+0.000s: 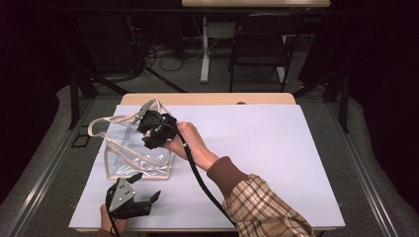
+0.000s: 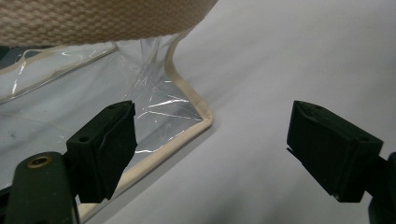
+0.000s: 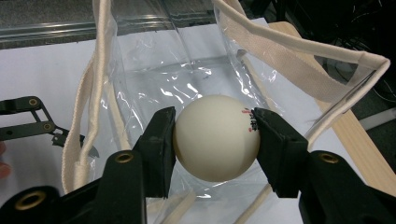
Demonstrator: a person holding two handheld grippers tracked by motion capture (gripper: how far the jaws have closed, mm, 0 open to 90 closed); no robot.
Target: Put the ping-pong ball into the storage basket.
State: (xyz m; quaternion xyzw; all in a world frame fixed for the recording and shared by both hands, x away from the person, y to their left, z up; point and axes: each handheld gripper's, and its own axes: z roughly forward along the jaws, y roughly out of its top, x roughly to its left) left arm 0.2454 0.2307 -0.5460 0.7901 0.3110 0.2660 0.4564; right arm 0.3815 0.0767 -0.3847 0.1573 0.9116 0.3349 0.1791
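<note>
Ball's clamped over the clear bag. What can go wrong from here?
1. The white ball is round and pinched only at its sides by the right gripper; it may squirt out early.
2. The clear bag is soft, its mouth loosely open; the ball might catch the cream strap and roll off.
3. The left gripper is open beside the bag's corner, so nothing steadies it.

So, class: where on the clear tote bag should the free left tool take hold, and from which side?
Grip the beige webbing rim at the near corner of the clear tote bag, coming from the near side, where the open left tool already waits. The stitched trim looks firmer than the slack, glossy plastic panels. That likely steadies the mouth while the right tool holds the white ball over it.
</note>
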